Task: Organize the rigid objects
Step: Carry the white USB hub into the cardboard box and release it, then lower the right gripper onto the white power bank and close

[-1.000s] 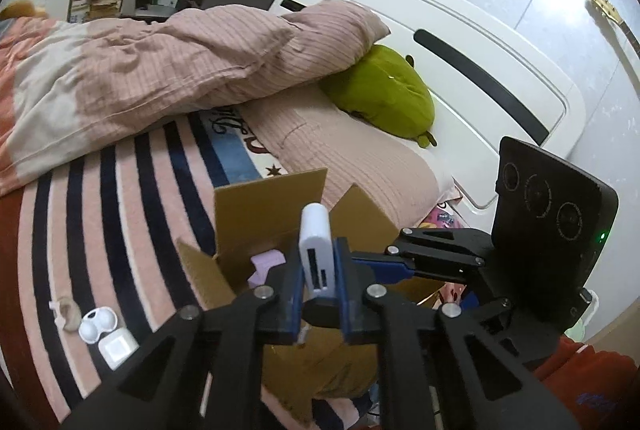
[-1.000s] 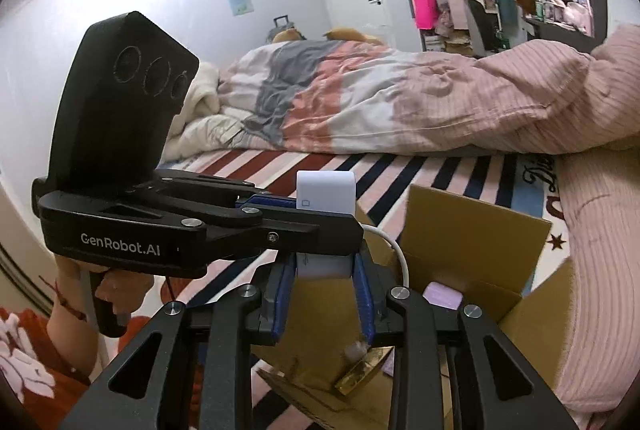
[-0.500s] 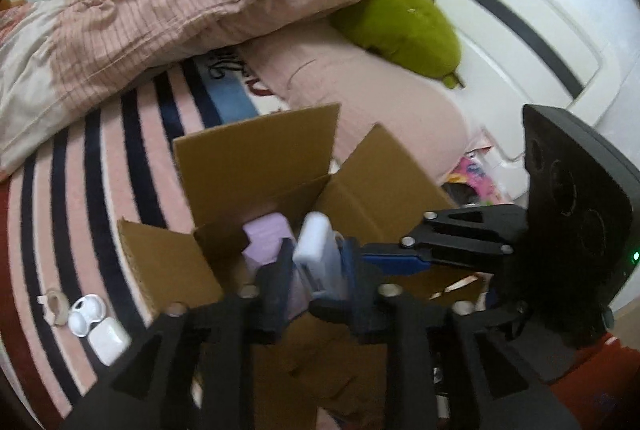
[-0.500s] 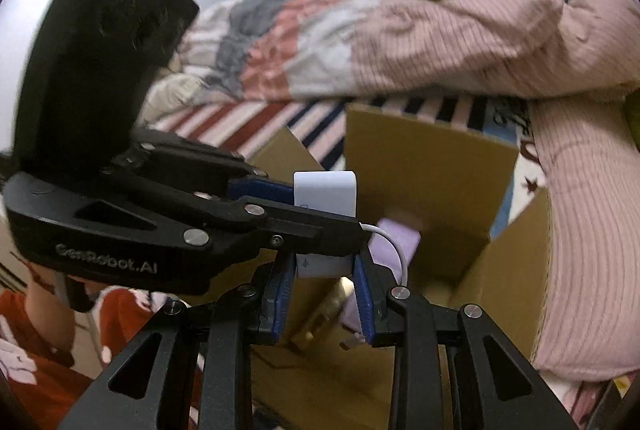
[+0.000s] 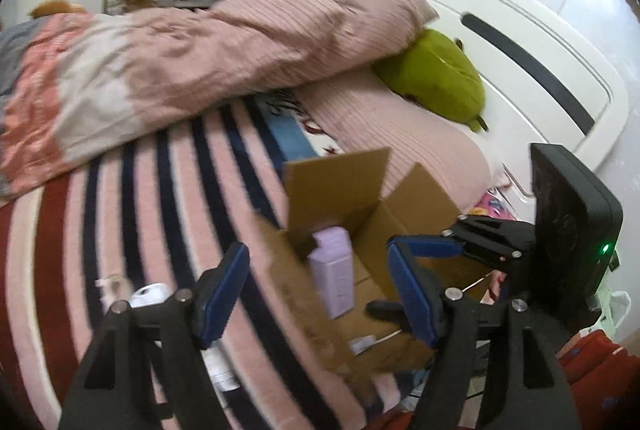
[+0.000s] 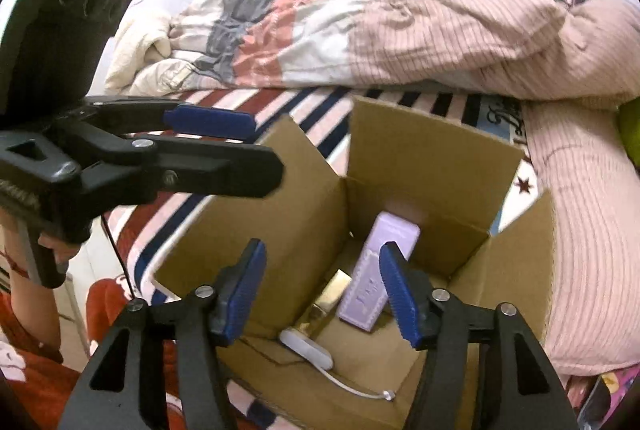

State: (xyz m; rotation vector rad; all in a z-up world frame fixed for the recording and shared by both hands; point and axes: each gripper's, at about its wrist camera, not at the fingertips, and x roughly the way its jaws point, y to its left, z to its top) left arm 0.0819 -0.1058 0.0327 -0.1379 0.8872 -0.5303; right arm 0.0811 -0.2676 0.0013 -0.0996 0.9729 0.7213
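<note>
An open cardboard box (image 6: pixel 424 158) (image 5: pixel 340 182) sits on the striped bed. Inside lie a lilac box (image 6: pixel 376 270) (image 5: pixel 334 278), a gold item (image 6: pixel 332 296) and a white charger with its cable (image 6: pixel 306 348). My right gripper (image 6: pixel 322 294) is open and empty just above the box's inside. My left gripper (image 5: pixel 320 290) is open and empty over the box's near left wall; it also shows in the right wrist view (image 6: pixel 208 134) at left. Small white items (image 5: pixel 150 294) lie on the bed left of the box, partly hidden by my left finger.
A rumpled striped duvet (image 5: pixel 180 58) lies across the far side of the bed. A pink pillow (image 5: pixel 400 134) and a green plush (image 5: pixel 436 78) sit by the white headboard (image 5: pixel 520 42). Cluttered shelves stand at the back.
Both grippers have opened and let go of the white charger, which now lies in the box. The left gripper has swung left and back from the box.
</note>
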